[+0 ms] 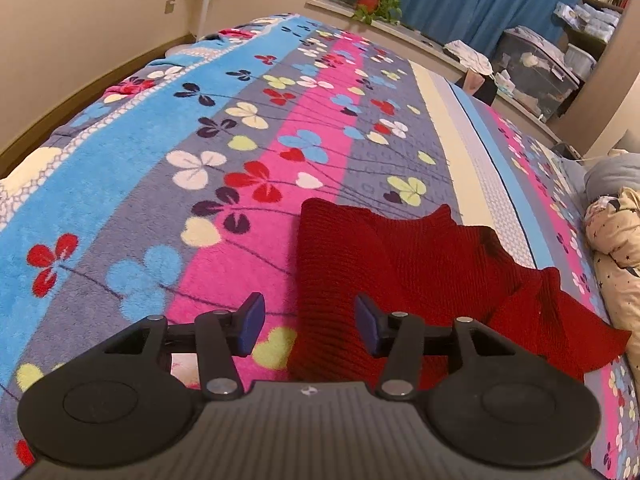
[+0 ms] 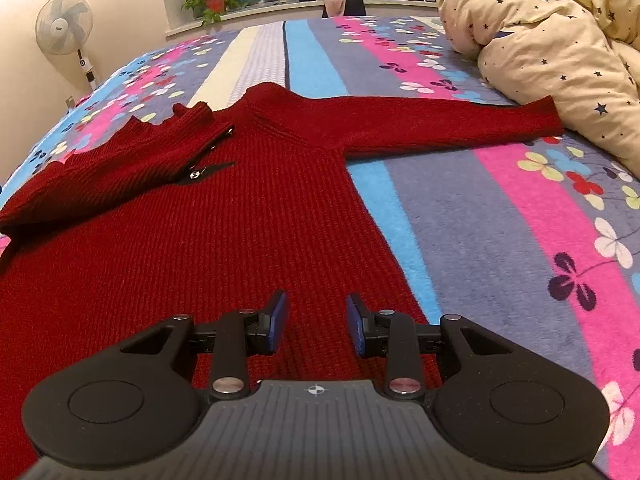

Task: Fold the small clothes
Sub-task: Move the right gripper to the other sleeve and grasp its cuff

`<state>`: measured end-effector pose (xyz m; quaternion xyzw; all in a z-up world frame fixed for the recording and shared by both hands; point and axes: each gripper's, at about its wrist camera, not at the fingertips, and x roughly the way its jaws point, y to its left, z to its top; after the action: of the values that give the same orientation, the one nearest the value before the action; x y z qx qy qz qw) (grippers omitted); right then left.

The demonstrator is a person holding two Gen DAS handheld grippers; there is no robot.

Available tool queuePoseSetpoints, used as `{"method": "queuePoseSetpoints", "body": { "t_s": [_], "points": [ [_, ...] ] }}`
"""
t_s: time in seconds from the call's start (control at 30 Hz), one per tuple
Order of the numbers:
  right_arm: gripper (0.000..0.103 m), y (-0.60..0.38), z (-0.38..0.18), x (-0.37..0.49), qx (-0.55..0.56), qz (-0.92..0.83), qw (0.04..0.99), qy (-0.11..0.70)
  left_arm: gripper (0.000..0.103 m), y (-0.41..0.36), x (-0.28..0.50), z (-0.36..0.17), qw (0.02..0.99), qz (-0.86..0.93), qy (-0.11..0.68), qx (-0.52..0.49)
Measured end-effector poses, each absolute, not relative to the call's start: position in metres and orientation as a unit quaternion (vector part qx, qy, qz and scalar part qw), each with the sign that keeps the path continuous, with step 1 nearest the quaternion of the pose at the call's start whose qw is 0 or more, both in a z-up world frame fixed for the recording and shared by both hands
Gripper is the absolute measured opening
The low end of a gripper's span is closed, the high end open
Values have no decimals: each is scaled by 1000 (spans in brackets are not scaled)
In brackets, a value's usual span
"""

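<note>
Beneath right tongs — red sweater, untouched.

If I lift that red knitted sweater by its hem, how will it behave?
The red sweater will probably droop: one side already lies folded over in soft creases. Its thick ribbed knit suggests some weight for its size. The fluffy blanket beneath may cling, so it would likely drag rather than slide.

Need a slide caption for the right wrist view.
Right gripper, open, above a red sweater on a floral blanket; one sleeve folded in, the other outstretched.
</note>
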<state>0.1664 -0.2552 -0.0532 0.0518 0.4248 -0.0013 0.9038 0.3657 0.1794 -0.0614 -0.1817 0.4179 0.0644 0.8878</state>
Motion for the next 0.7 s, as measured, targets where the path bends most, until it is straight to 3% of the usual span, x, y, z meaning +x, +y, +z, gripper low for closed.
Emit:
{"method": "queuePoseSetpoints", "body": {
  "t_s": [0.2,0.33,0.43,0.6,0.7],
  "points": [
    [34,-254,-53,166,51,-1,904,424,58,181,365,-62,887,69,418,-184],
    [16,-251,-50,164,43,1,910,412,58,182,364,-61,886,71,418,-187],
    [13,-253,-43,162,49,1,920,389,58,183,364,-60,886,75,418,-187],
    [15,-248,-35,179,80,22,926,369,58,191,364,-54,886,80,409,-201],
    [28,-232,-33,208,113,46,921,371,58,194,364,-55,885,84,411,-202]
  ]
}}
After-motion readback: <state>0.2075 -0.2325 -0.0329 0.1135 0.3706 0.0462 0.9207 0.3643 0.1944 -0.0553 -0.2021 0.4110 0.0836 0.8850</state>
